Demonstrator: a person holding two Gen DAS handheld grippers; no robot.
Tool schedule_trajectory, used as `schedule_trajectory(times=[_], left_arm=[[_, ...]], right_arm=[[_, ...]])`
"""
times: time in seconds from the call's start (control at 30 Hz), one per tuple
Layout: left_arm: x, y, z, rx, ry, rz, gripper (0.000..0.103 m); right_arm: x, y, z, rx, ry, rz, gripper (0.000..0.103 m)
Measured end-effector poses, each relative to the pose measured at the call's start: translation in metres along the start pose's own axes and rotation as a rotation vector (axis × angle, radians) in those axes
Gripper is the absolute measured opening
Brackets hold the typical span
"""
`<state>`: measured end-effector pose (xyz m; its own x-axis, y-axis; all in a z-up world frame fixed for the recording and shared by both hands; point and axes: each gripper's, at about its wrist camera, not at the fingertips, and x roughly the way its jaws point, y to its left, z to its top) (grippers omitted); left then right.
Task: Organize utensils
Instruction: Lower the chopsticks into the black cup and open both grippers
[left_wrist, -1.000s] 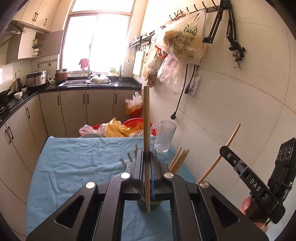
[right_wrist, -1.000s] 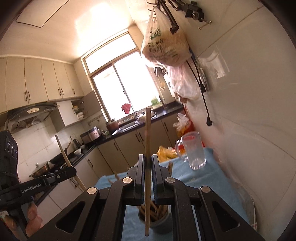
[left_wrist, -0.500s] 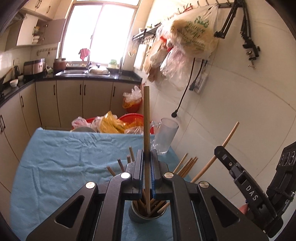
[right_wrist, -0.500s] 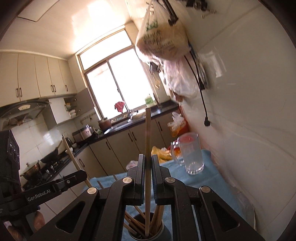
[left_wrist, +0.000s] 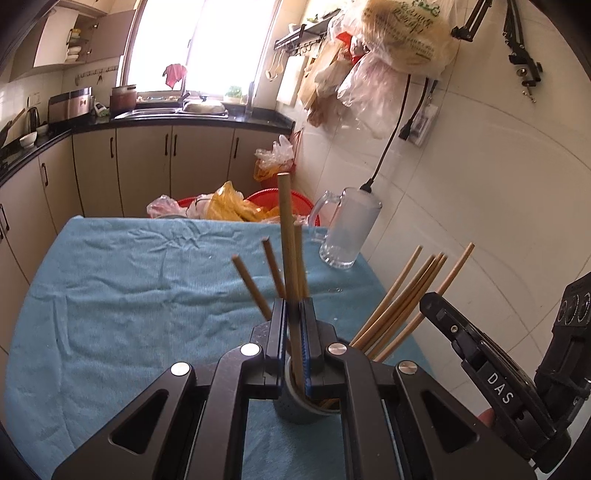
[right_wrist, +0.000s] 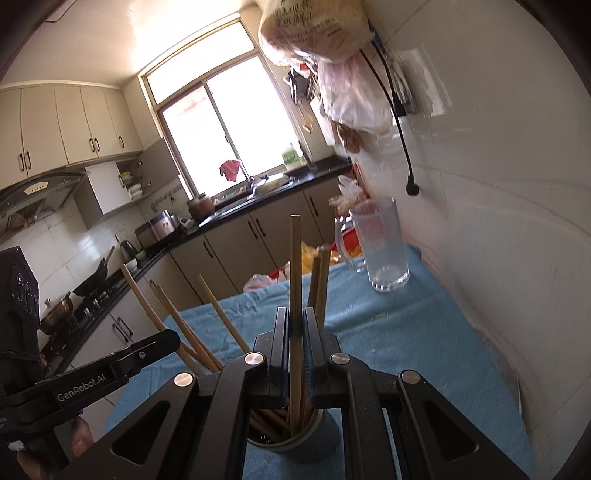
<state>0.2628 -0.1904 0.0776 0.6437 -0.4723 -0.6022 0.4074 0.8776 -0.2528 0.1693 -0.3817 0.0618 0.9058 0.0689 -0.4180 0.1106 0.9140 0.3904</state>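
Left wrist view shows my left gripper (left_wrist: 293, 343) with its jaws clenched on one chopstick (left_wrist: 286, 236). It stands upright, and its low end is inside the gray cup (left_wrist: 295, 410) on the blue cloth (left_wrist: 110, 295) of the worktop. More chopsticks (left_wrist: 402, 299) lean out of the cup. Farther right stands a glass mug (left_wrist: 351, 230).

Right wrist view shows my right gripper (right_wrist: 294, 347) the same way, jaws clenched on a second chopstick (right_wrist: 294, 266) dipped into the cup.

I think I am dropping sticks into the cup. Next I should let both jaws go loose, then lift straight up.
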Motion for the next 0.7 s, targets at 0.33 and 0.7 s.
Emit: schedule_trajectory(times=[0.33, 0.7], left_arm=[[-0.010, 0.005, -0.004, -0.014, -0.024, 0.010, 0.044], [-0.031, 0.016, -0.013, -0.027, -0.101, 0.144, 0.088]], right_arm=[[-0.013, -0.004, 0.001, 0.036, -0.017, -0.009, 0.046], [-0.037, -0.006, -0.003, -0.006, -0.067, -0.194, 0.090]])
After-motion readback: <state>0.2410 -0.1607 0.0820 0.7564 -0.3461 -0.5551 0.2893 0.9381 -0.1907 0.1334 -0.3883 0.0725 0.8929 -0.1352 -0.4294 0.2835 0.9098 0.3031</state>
